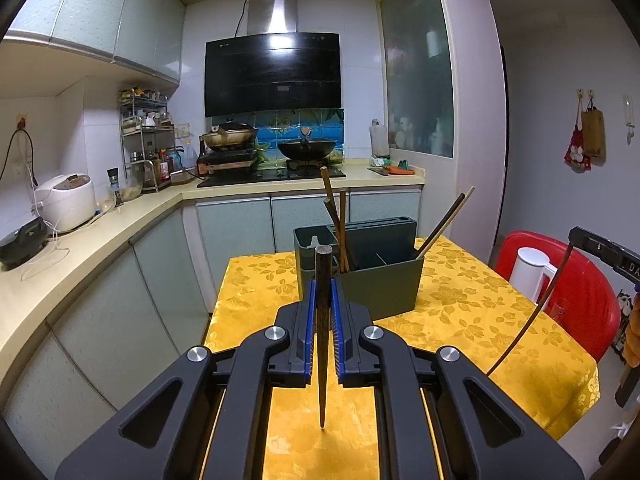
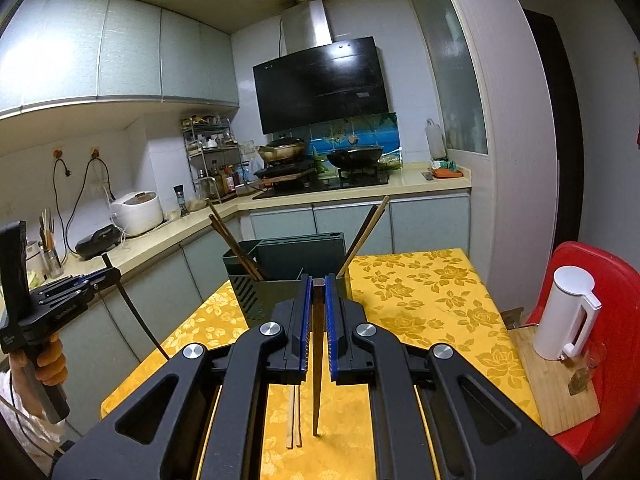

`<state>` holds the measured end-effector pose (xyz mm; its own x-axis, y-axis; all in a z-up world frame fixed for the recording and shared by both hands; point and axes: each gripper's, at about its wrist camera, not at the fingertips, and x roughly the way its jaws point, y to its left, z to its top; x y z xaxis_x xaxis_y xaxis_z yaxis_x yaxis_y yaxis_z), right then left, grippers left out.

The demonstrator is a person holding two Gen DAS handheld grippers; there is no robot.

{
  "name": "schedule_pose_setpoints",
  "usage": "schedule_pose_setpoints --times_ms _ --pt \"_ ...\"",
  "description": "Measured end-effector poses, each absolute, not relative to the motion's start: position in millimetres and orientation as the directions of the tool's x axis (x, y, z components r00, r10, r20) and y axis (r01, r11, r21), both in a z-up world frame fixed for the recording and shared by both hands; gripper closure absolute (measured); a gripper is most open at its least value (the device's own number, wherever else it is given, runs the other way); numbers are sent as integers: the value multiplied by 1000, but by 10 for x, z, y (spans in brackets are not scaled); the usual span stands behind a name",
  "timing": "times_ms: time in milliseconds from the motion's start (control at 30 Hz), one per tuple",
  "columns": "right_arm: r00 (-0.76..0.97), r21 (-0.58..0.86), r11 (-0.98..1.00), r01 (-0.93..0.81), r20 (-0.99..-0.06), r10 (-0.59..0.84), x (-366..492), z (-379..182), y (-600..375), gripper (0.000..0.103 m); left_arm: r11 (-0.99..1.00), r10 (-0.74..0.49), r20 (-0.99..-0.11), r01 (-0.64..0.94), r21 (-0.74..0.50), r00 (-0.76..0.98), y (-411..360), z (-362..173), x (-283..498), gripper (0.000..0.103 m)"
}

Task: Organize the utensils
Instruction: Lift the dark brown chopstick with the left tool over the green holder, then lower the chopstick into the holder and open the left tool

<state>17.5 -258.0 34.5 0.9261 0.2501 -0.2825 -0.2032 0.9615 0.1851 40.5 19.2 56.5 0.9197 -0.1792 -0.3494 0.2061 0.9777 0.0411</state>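
Note:
In the left wrist view, my left gripper (image 1: 323, 286) is shut on a dark wooden chopstick (image 1: 322, 360) that stands upright, thick end up, above the yellow tablecloth (image 1: 460, 312). Just behind it stands the dark green utensil holder (image 1: 380, 284) with several chopsticks (image 1: 338, 220) in it. In the right wrist view, my right gripper (image 2: 318, 282) is shut on another dark chopstick (image 2: 317, 380), also near upright, in front of the holder (image 2: 276, 280). Two pale chopsticks (image 2: 294, 416) lie on the cloth under it. The left gripper (image 2: 86, 282), held by a gloved hand, appears at the left.
A white kettle (image 2: 568, 312) stands on a wooden board (image 2: 556, 392) over a red stool (image 2: 600, 264) to the right of the table. A kitchen counter (image 1: 100, 232) with a rice cooker (image 1: 66, 200) runs along the left; the stove with woks (image 1: 306, 148) is behind.

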Motion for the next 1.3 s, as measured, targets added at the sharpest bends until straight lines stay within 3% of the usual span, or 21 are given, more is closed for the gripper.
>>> schedule_pose_setpoints --times_ms 467,967,1300 --pt "946 135 969 -209 -223 235 592 886 -2533 95 968 -220 -319 247 49 922 -69 1038 894 96" --pt "957 93 975 -203 -190 218 1410 1361 -2470 95 959 -279 -260 283 -20 925 -504 1677 1710 96" --pt "957 92 972 -217 -178 230 1857 1446 -2315 96 964 -263 -265 259 -52 928 -659 1660 2273 96"
